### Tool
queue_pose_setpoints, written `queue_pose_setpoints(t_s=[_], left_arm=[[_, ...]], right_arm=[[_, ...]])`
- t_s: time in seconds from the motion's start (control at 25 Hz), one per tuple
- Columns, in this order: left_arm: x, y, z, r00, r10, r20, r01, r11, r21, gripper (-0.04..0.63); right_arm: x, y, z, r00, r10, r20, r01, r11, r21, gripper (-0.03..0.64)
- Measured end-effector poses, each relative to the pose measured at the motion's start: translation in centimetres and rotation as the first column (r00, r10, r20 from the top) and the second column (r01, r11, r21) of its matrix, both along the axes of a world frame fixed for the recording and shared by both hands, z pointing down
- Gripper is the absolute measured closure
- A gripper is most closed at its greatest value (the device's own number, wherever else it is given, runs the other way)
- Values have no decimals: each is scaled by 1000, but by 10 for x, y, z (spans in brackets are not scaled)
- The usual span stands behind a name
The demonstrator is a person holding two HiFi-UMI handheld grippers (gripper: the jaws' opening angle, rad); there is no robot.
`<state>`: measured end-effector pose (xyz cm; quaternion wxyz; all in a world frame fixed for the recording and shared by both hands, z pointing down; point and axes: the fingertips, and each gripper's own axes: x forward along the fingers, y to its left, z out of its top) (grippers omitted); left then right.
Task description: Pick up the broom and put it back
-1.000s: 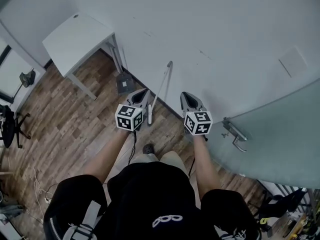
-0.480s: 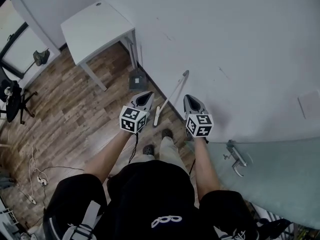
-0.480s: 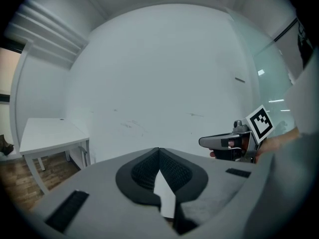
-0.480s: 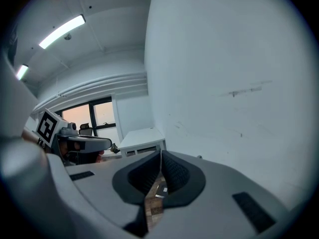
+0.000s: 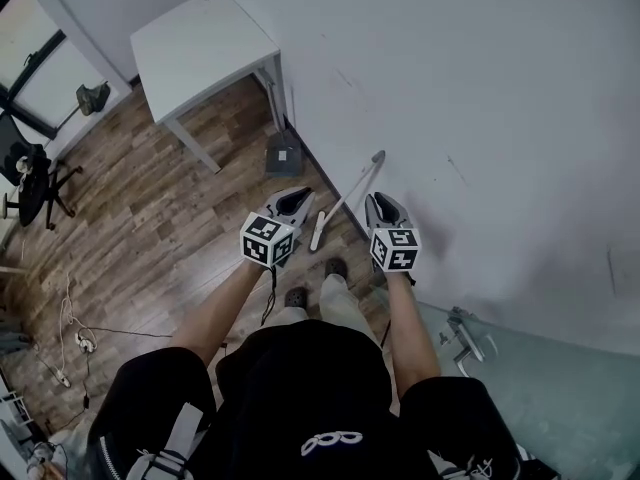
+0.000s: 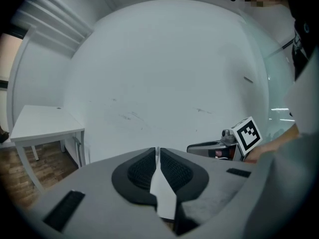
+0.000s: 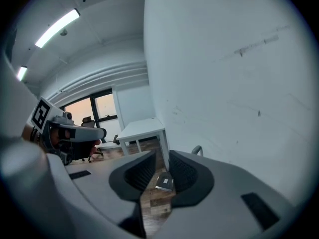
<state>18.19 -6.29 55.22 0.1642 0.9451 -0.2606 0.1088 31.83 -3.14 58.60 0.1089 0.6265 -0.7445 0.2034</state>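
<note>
broom (image 5: pixel 346 197), just beside left hand-held gripper (image 5: pixel 295 197)

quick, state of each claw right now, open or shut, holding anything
left claw: closed, holding nothing.
right claw: open a crack, has just been opening, nothing between its jaws.

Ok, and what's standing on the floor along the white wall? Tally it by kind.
White table: 1
Broom: 1
Dark dustpan: 1
Total: 3
</note>
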Motion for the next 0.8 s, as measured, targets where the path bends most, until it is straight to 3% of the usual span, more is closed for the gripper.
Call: queue_pose_setpoints(t_s=[0.08, 0.12, 0.8], left_arm=[[4, -5, 7, 1000, -5, 6, 5, 1000, -8, 577], [6, -9, 11, 1000, -7, 10, 7, 1000, -10, 577], [23, -51, 44, 994, -94, 55, 95, 995, -18, 577]], right_arm=[[6, -9, 15, 1000, -5, 20, 6, 1000, -23, 420], [10, -14, 21, 1000, -5, 25, 6, 999, -34, 399], [43, -81, 116, 999, -29, 29, 34, 982, -184, 373]])
